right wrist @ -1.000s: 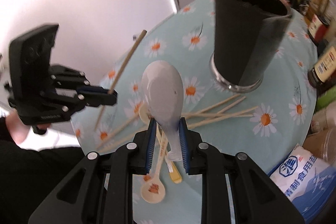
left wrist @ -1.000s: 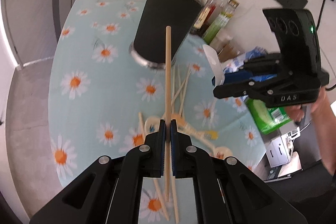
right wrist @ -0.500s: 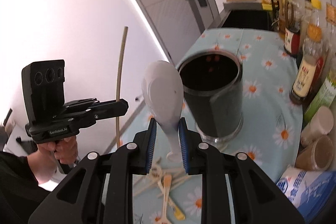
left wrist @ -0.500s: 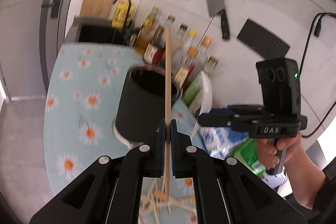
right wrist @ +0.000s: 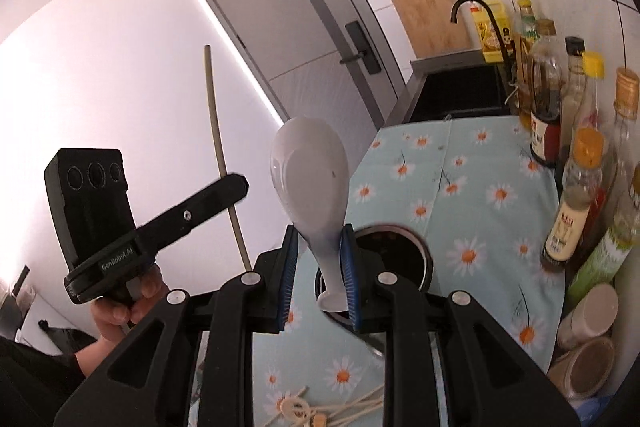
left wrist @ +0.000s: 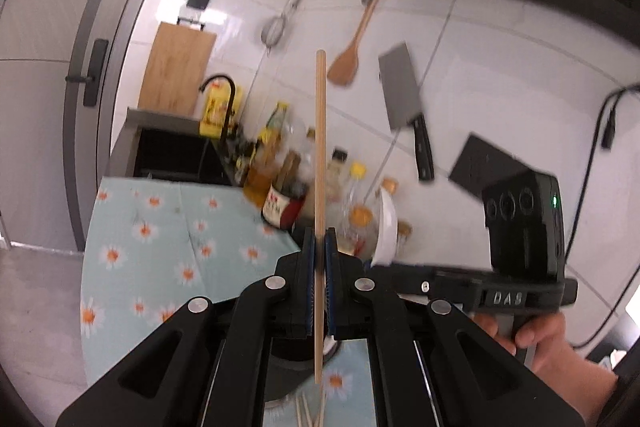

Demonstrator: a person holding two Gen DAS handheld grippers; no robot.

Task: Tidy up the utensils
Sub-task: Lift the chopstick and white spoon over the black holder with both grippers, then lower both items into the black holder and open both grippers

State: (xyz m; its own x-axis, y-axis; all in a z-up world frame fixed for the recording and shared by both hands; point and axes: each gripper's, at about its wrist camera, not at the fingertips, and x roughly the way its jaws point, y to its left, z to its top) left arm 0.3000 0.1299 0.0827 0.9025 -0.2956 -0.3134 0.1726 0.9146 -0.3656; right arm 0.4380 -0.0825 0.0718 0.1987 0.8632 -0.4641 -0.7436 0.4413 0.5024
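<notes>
My left gripper is shut on a wooden chopstick that stands upright between the pads. Below the jaws, largely hidden, is the black utensil holder. My right gripper is shut on the handle of a white ceramic spoon, bowl upward, just above and in front of the holder's open mouth. Each view shows the other gripper: the right one with its spoon, the left one with its chopstick. Loose chopsticks and small spoons lie on the daisy cloth.
Sauce bottles line the wall side of the daisy tablecloth, with jars nearer. A sink with a black tap lies beyond. A cleaver and a wooden spatula hang on the tiles.
Both grippers have risen off the table and tilted up, each keeping its utensil. The black holder has slid from ahead of the jaws to beneath them.
</notes>
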